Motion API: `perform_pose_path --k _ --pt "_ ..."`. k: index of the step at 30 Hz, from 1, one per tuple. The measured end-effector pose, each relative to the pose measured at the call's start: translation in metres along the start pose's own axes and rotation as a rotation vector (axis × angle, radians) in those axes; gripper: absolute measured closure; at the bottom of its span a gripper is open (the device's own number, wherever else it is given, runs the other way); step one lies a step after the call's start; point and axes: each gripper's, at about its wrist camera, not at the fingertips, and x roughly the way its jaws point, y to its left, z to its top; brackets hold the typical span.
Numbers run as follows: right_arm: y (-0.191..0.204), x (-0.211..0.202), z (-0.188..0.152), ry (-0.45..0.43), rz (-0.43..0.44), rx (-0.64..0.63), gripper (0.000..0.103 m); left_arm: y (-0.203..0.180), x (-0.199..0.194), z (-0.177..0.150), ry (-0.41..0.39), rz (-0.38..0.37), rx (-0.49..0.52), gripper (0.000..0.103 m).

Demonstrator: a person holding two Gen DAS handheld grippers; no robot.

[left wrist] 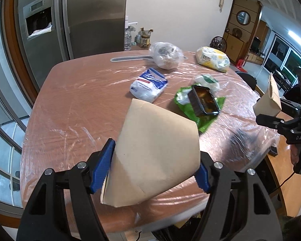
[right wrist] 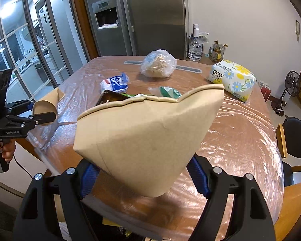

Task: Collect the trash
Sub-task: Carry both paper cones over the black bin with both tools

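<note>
My left gripper point(left wrist: 153, 168) is shut on one side of a brown paper bag point(left wrist: 154, 156). My right gripper point(right wrist: 143, 172) is shut on the other side of the same bag point(right wrist: 150, 138); it also shows in the left wrist view point(left wrist: 271, 118) with its part of the bag point(left wrist: 269, 100). The bag hangs over the near edge of the table point(left wrist: 74, 104). On the table lie a black food tray point(left wrist: 205, 101) on a green wrapper point(left wrist: 206, 118), a blue-white packet point(left wrist: 149, 84) and a crumpled white-green wrapper point(left wrist: 207, 80).
A clear bag of food point(left wrist: 167, 55) and a flowered tissue pack point(left wrist: 212, 59) lie at the table's far side. Clear plastic film covers the table. A steel fridge point(left wrist: 74, 16) stands behind it. A chair point(right wrist: 295, 138) stands at the right.
</note>
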Motion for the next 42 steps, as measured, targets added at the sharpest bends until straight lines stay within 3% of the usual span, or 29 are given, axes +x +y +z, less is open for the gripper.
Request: perform_pose_path --k 22,42 --pt "0.035 -0.033 -0.034 0.021 0.069 -0.031 0.026 -0.048 -0.037 -0.033 0.007 -0.082 0.111 0.032" --pt "0.054 -0.034 -0.087 0.144 0.13 -0.036 0.026 -0.09 -0.045 -0.074 0.077 -0.138 0.213 0.032"
